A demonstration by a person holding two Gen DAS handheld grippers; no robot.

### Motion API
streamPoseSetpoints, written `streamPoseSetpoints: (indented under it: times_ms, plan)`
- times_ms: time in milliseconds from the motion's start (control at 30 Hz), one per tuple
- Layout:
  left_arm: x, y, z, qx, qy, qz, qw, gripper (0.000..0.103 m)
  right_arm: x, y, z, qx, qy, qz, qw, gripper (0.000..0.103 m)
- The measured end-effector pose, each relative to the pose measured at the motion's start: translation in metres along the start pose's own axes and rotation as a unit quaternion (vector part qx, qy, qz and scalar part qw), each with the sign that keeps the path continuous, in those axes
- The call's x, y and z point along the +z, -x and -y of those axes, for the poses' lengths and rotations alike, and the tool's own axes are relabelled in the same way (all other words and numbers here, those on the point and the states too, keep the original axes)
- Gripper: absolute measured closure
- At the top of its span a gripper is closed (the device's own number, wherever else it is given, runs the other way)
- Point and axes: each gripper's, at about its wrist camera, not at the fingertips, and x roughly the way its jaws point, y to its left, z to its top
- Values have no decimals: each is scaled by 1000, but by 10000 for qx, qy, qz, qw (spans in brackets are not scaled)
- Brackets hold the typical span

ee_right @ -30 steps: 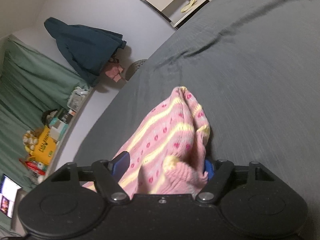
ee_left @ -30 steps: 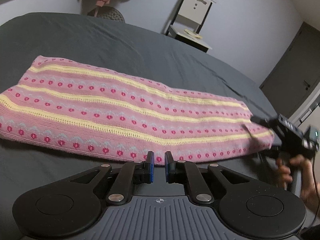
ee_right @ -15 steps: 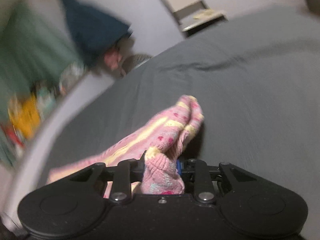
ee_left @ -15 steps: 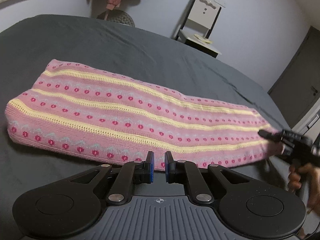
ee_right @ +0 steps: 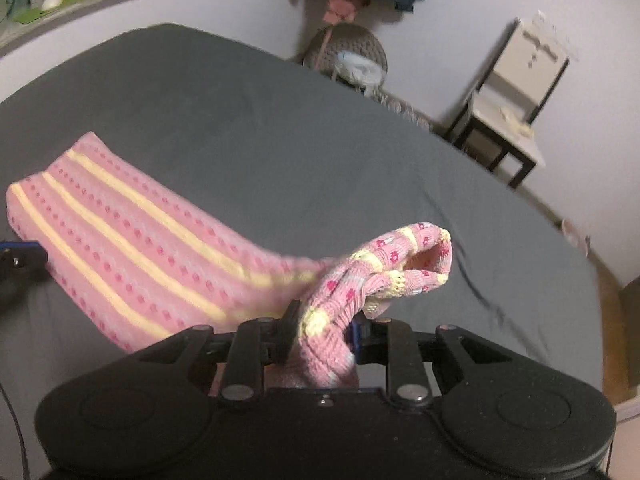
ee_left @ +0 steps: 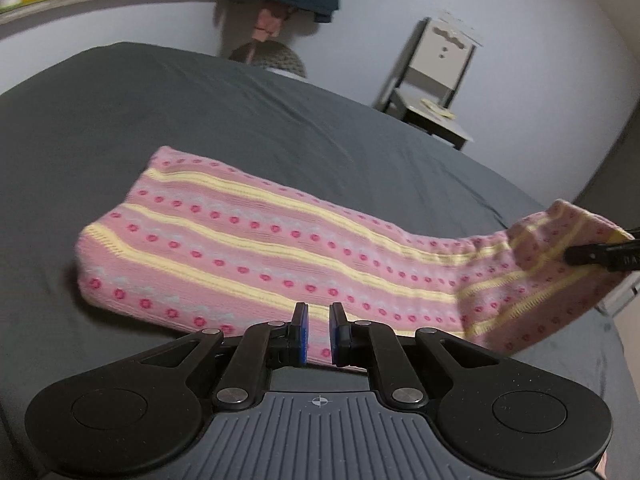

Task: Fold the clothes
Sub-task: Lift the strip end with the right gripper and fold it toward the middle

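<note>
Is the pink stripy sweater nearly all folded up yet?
Partly. The pink sweater already lies as a long narrow strip on the dark bed. The right gripper is shut on one end, held up off the bed. The left gripper is shut and holds nothing. Left: folding that end over.

Pink striped knit garment (ee_left: 256, 248) lies on dark grey bed sheet (ee_left: 168, 120), its right end lifted off it. Behind the bed: round woven stool (ee_right: 344, 52), white wooden chair (ee_right: 516, 92) to its right.
</note>
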Motion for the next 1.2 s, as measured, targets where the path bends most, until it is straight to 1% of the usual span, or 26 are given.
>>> streamPoseSetpoints:
  times_ms: [67,167,267,333,467,500,567,633,700,867,967,1000,1033,1133,1200]
  plan:
    - [3,5,-6,36,118,74,9999,94,8,0,-15,163,-181,301,9992,80]
    - [5,12,-19,0,283,196,9994,94,15,-2,-32,545,-698,672,9938,81]
    - [7,16,-32,21,467,193,9987,94,15,-3,-43,661,-1082,998,9869,81]
    - [7,17,-33,108,492,225,9985,94,16,-1,-52,702,-1094,1160,9847,81]
    - [4,25,-31,339,216,387,9984,94,17,11,-67,857,-945,1379,9822,81]
    - [4,28,-31,391,147,439,9982,94,18,14,-71,907,-887,1439,9814,81]
    - [4,34,-34,515,163,531,9971,94,20,18,-87,972,-635,1570,9807,81]
    - [5,39,-41,611,329,578,9959,94,23,19,-102,1062,-402,1644,9798,81]
    - [6,43,-50,719,535,624,9940,94,26,15,-119,1201,-355,1630,9787,81]
    - [2,44,-78,1172,1132,679,9843,94,32,-5,-165,1452,-271,1637,9754,83]
    - [-2,43,-96,1369,1615,671,9750,94,30,-24,-183,1579,-557,1559,9735,84]
    - [-2,43,-100,1310,1767,687,9731,94,29,-28,-186,1610,-720,1562,9718,85]
    - [-1,42,-103,1258,1805,707,9729,94,28,-32,-189,1645,-900,1573,9696,85]
    - [2,37,-107,1305,1802,728,9722,94,29,-34,-191,1820,-1342,1841,9565,87]
    - [1,33,-110,1312,1908,717,9702,94,32,-32,-191,1947,-1391,2096,9481,87]
